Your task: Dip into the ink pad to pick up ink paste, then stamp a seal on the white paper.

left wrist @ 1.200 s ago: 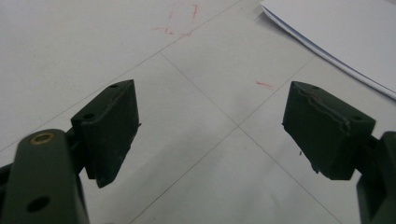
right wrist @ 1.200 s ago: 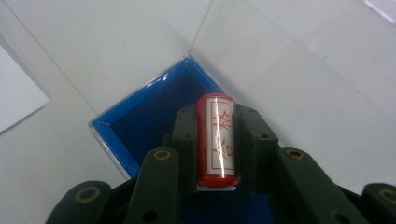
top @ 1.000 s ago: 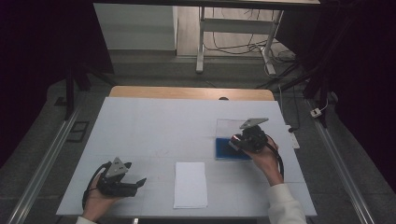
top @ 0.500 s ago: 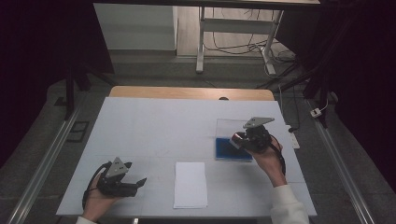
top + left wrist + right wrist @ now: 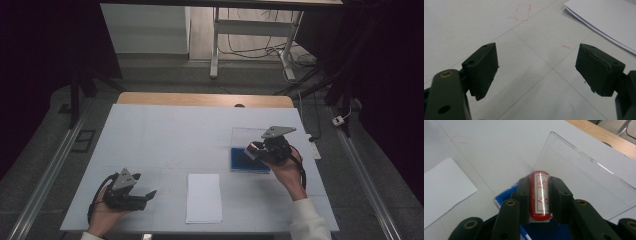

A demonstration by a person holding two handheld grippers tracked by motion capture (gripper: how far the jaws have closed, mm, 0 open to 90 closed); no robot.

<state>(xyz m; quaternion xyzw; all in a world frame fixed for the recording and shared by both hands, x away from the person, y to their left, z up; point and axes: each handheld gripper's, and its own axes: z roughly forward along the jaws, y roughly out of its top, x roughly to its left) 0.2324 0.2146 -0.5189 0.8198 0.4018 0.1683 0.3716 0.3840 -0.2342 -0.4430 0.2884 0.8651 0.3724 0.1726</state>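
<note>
We clench the right gripper (image 5: 255, 151) on a red stamp (image 5: 540, 195), a short cylinder with a white label of red characters, gripped across its sides. It sits just over the blue ink pad (image 5: 248, 162), which lies in an open clear case (image 5: 584, 172) at the right of the table (image 5: 165, 130). The left gripper (image 5: 142, 197) rests near the left front corner, its jaws spread with nothing between them.

We judge the step in hand to be inking the stamp. To do it well, we keep the stamp upright, bring its face down flat on the pad, and press evenly without rocking. We keep the grip firm so the round body does not roll between the pads. The paper (image 5: 204, 197) lies near the front middle, well apart from the pad, ready for the print; the open lid stands just beyond, so we lift straight up.
</note>
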